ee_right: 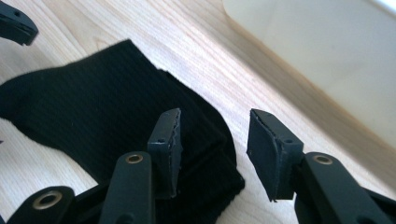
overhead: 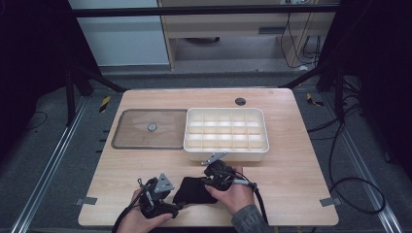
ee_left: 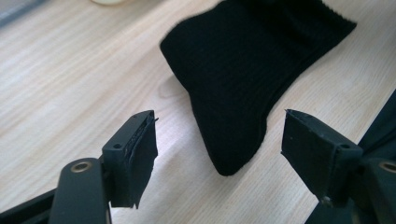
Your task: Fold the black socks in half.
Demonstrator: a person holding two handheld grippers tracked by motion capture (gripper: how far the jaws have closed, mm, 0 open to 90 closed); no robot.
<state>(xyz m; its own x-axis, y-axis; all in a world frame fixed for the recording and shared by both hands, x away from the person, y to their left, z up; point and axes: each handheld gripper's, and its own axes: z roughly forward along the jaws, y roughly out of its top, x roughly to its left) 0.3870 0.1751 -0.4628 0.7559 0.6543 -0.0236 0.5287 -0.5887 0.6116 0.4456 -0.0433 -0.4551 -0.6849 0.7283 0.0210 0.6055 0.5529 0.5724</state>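
A black sock (overhead: 192,190) lies flat on the wooden table near its front edge, between my two grippers. My left gripper (overhead: 176,206) is at the sock's left end and is open. In the left gripper view its jaws (ee_left: 218,113) stand wide on either side of the sock's rounded end (ee_left: 233,93) without touching it. My right gripper (overhead: 211,179) is at the sock's right end, also open. In the right gripper view (ee_right: 215,112) one jaw hangs over the sock's ribbed end (ee_right: 93,116) and the other over bare wood.
A white box (overhead: 226,154) with several compartments stands just beyond the right gripper; its wall (ee_right: 327,60) is close. A clear flat lid (overhead: 131,138) with a round knob lies to the left of the box. The table's front edge is right behind both hands.
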